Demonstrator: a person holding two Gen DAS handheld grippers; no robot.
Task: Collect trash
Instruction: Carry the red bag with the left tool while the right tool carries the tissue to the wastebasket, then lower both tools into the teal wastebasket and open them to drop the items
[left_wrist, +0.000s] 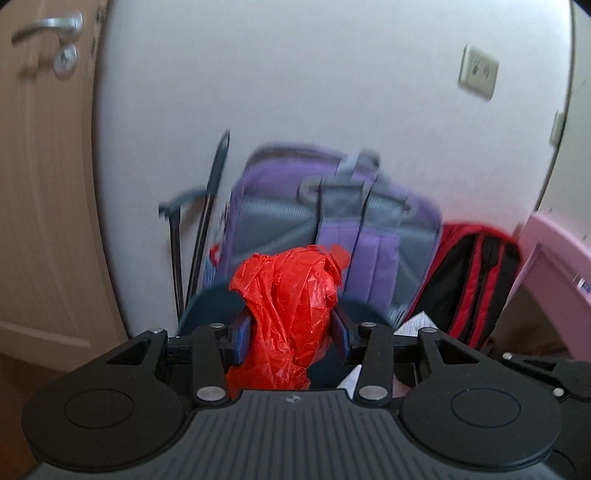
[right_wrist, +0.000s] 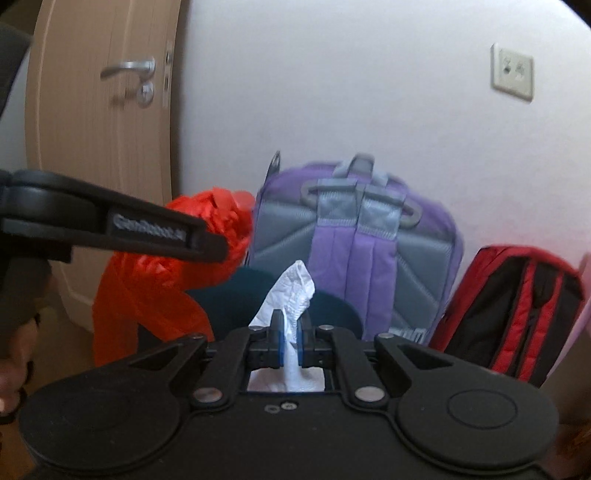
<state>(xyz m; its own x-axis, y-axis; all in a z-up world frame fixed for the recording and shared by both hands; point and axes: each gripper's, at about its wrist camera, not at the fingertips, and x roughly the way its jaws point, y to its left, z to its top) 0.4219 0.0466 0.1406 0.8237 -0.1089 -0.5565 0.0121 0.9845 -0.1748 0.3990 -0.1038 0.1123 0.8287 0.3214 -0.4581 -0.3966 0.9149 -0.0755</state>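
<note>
Left gripper grasps a crumpled red plastic bag: both blue pads press its sides, and the bag bulges above and hangs below the jaws. From the right wrist view the same bag shows at left, with the left gripper's black finger lying across it.

Right gripper is clenched on a white tissue. The pads pinch it near its middle; its crumpled top sticks up past the fingertips, and more of it shows below the jaws.

Just beyond both grippers sits a dark teal bin, its rounded rim partly hidden by the bag and the tissue. White paper scraps show to the right of the bag in the left wrist view; whether they lie in the bin I cannot tell.

Far side: a purple-and-grey backpack leans against a white wall, straps facing the camera. A red-and-black backpack leans to its right. 2 thin dark poles stand left of the purple pack. A wooden door with a metal handle is at far left. A wall socket sits high at right. A pink edge shows at the right border.

Both views are blurred.
</note>
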